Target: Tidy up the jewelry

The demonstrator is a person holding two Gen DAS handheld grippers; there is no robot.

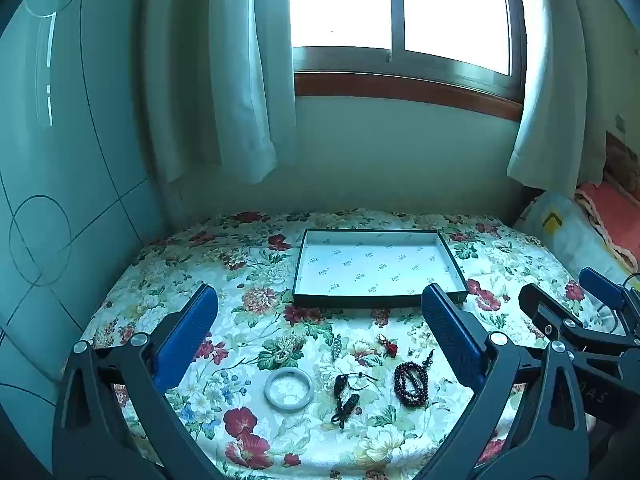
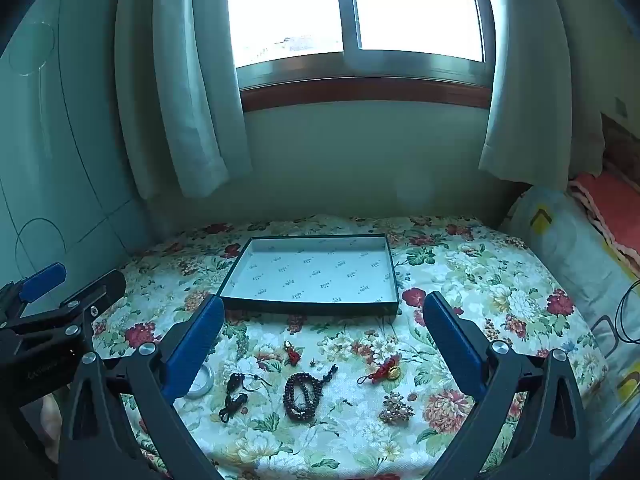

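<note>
We look down on a floral-printed cloth-covered table (image 1: 248, 280) set against the wall under a window (image 1: 400, 12) with pale curtains (image 1: 240, 80).

Toward the table's far edge, about midway along it, lies a shallow rectangular box tray with dark outer walls and a white printed lining (image 1: 452, 258); we see nothing in it.

Our left gripper (image 1: 320, 320) hangs above the near half of the table, its two blue-padded fingers (image 1: 188, 336) spread wide apart with nothing between them. Our right gripper (image 2: 324, 328) hangs just beside it, fingers equally wide apart and also holding nothing.

The jewelry lies in a loose row near the table's near edge, all of it outside the tray. Nearest the left side is a pale white stone bangle (image 1: 289, 389), lying flat. Next to it is a black corded pendant with a knotted tassel (image 1: 346, 398). Then comes a coiled strand of dark reddish-brown wooden beads (image 1: 411, 384), its tassel end trailing toward the tray. Between the beads and the tray sits a small red knotted charm (image 1: 390, 346). Further toward the right edge we find a red knotted cord with a gold bell (image 2: 386, 373), and nearer us a gold-toned cluster brooch with pearls (image 2: 396, 408). A small pearl-like cluster (image 1: 286, 348) blends into the floral print beyond the bangle; we cannot tell what it is.
</note>
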